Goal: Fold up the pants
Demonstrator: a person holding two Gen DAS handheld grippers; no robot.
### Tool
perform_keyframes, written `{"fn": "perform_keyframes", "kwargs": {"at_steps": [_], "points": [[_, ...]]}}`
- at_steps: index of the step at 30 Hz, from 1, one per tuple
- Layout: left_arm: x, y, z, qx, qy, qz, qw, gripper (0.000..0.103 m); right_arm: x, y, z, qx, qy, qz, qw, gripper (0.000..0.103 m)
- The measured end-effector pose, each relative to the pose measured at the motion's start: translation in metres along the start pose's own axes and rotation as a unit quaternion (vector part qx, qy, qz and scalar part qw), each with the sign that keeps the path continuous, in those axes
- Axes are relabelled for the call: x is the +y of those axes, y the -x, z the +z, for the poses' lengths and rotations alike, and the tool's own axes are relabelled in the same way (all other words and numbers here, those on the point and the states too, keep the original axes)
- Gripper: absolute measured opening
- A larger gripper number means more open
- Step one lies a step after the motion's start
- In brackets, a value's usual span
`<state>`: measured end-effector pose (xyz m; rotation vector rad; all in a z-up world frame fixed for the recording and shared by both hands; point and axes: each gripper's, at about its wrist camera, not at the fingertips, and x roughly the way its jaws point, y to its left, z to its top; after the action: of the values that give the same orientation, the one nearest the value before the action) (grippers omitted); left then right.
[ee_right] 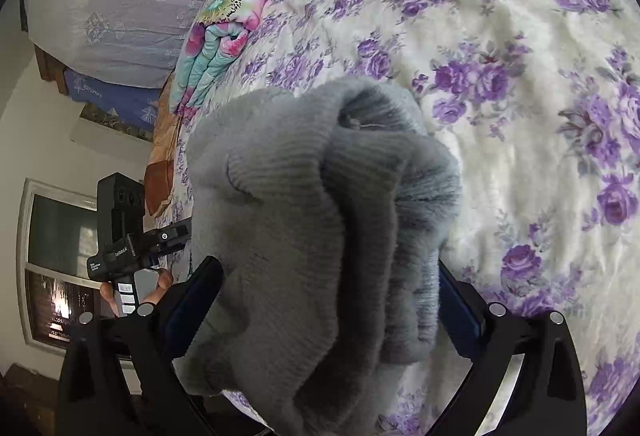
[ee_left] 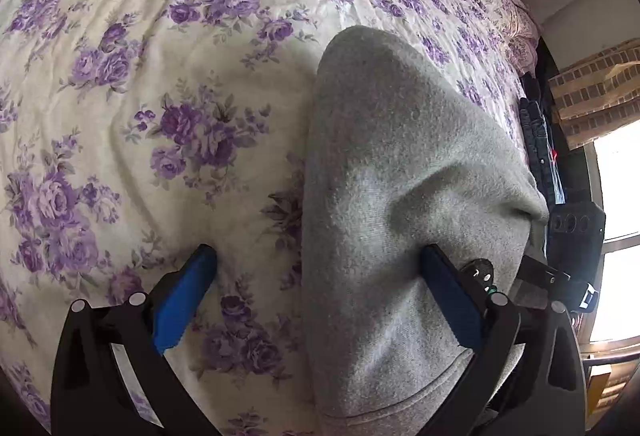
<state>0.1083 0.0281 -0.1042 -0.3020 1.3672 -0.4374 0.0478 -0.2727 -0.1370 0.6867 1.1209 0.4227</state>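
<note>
1. Our left tongs (ee_left: 316, 292) stood wide open; our right tongs (ee_right: 330, 296) also stood apart, with bunched cloth between them, though we could not tell whether they pinched it.
2. The pants (ee_left: 400, 176) were grey, fuzzy knit with ribbed cuffs (ee_right: 372, 156), heaped on the bed.
3. They lay against our left tongs' right finger.
4. Around them spread the flowered bedspread (ee_left: 160, 76); a rolled quilt (ee_right: 224, 24) lay beyond.

The grey pants (ee_left: 400, 196) run off the bottom edge of the left wrist view. Bunched fabric (ee_right: 320, 236) hides the right gripper's (ee_right: 328, 300) inner finger faces.
</note>
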Motion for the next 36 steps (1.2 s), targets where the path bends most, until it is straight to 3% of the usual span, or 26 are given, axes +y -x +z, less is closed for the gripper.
{"fn": "perform_keyframes", "kwargs": {"at_steps": [4,8,10,15,21,24,26,27,28,29,36], "points": [[-0.01,0.004,-0.001,0.021,0.002,-0.017,0.9996,0.099,0.009,0.0,-0.003,-0.005,0.011,-0.011,1.0,0.1],[-0.028,0.013,-0.008,0.005,-0.03,-0.001,0.9995,0.099,0.006,0.0,-0.005,0.004,0.003,0.005,1.0,0.1],[-0.034,0.0,-0.011,0.047,-0.028,-0.052,0.9972,0.099,0.004,0.004,-0.008,0.004,0.008,0.008,1.0,0.098],[-0.067,-0.012,-0.027,0.032,-0.089,0.027,0.9951,0.099,-0.008,0.008,-0.013,0.001,0.0,0.025,1.0,0.094],[-0.043,-0.016,-0.007,0.032,-0.048,-0.058,0.9967,0.099,0.004,-0.001,-0.006,-0.003,-0.001,0.008,1.0,0.096],[-0.052,-0.011,-0.013,0.012,-0.061,-0.026,0.9977,0.086,0.015,0.002,-0.008,-0.015,0.025,-0.02,0.999,0.081],[-0.06,-0.001,-0.018,-0.009,-0.075,-0.002,0.9971,0.069,0.021,0.009,-0.007,-0.026,0.044,-0.024,0.998,0.059],[-0.063,0.006,-0.02,-0.019,-0.077,-0.002,0.9969,0.063,0.025,0.014,-0.007,-0.032,0.053,-0.019,0.998,0.055],[-0.063,0.015,-0.022,-0.03,-0.078,-0.009,0.9964,0.048,0.03,0.02,-0.007,-0.041,0.062,-0.016,0.997,0.048],[-0.066,0.024,-0.023,-0.04,-0.078,-0.014,0.9961,0.041,0.038,0.026,-0.006,-0.05,0.077,-0.016,0.996,0.047],[-0.095,0.098,-0.004,-0.138,-0.107,-0.013,0.9846,0.041,0.101,0.071,0.025,-0.128,0.168,-0.004,0.977,0.046]]}}
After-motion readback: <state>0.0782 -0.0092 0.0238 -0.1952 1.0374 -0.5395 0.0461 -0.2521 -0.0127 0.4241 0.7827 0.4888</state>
